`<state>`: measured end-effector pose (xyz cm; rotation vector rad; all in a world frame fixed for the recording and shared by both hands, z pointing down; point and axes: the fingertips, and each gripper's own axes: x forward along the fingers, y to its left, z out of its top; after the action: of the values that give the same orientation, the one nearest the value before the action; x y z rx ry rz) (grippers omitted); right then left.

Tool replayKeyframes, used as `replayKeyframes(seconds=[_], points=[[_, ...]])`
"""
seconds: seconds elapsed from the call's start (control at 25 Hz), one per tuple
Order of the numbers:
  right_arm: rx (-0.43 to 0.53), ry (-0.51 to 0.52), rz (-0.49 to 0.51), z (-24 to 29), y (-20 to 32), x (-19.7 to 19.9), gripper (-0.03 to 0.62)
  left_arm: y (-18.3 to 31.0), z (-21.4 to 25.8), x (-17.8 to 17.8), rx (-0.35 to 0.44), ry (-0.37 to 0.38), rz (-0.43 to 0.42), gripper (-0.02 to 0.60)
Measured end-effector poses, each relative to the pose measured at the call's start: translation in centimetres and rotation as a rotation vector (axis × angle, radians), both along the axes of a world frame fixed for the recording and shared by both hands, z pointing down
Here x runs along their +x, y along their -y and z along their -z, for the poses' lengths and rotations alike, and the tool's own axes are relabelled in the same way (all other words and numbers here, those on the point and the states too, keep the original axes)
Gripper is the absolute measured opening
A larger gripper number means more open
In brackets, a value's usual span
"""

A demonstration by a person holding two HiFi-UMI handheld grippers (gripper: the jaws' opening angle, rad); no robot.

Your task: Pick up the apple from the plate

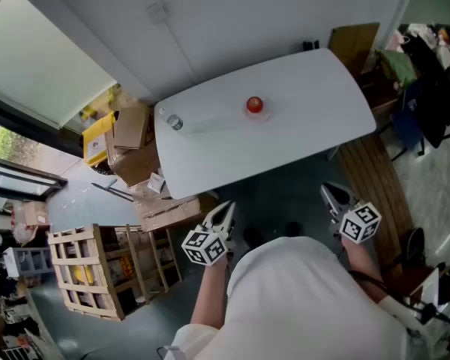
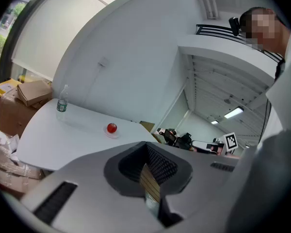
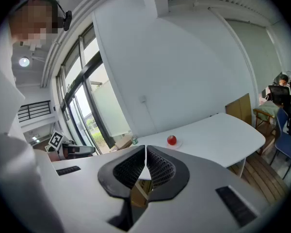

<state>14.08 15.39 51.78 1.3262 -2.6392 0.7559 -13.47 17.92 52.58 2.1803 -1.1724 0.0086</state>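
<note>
A red apple (image 1: 254,105) sits on a small pale plate (image 1: 257,116) near the far side of the white table (image 1: 307,118). Both grippers hang well short of the table's near edge, in front of the person's body. My left gripper (image 1: 225,210) is shut with nothing in it, and so is my right gripper (image 1: 330,191). In the left gripper view the apple (image 2: 111,128) lies far ahead beyond the closed jaws (image 2: 146,148). The right gripper view shows the apple (image 3: 171,140) just above and right of its shut jaws (image 3: 145,152).
A clear water bottle (image 1: 174,121) stands at the table's left end. Cardboard boxes (image 1: 135,152) and a wooden crate (image 1: 97,268) crowd the floor at the left. A brown board (image 1: 354,45) leans at the far right, with chairs and bags (image 1: 427,88) beyond it.
</note>
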Motion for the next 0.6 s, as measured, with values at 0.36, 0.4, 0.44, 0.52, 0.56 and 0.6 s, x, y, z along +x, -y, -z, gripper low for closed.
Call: replayKeyframes(seconds=[0.36, 0.4, 0.44, 0.52, 0.56, 0.6], points=[[-0.009, 0.004, 0.0, 0.06, -0.04, 0.07, 0.041, -0.07, -0.1, 0.17, -0.005, 0.003, 0.003, 0.002], [-0.014, 0.004, -0.001, 0.05, -0.08, 0.1, 0.041, -0.07, -0.1, 0.21, -0.006, 0.003, 0.004, 0.002], [-0.016, 0.005, 0.0, 0.04, -0.1, 0.15, 0.041, -0.08, -0.1, 0.29, -0.006, 0.003, 0.004, 0.002], [-0.017, 0.006, 0.003, 0.01, -0.12, 0.32, 0.041, -0.07, -0.14, 0.49, -0.007, 0.005, 0.006, 0.002], [-0.018, 0.009, 0.005, -0.02, -0.15, 0.41, 0.041, -0.07, -0.18, 0.59, -0.008, 0.007, 0.007, 0.002], [-0.02, 0.015, 0.008, -0.09, -0.19, 0.52, 0.041, -0.07, -0.25, 0.7, -0.009, 0.01, 0.008, 0.002]])
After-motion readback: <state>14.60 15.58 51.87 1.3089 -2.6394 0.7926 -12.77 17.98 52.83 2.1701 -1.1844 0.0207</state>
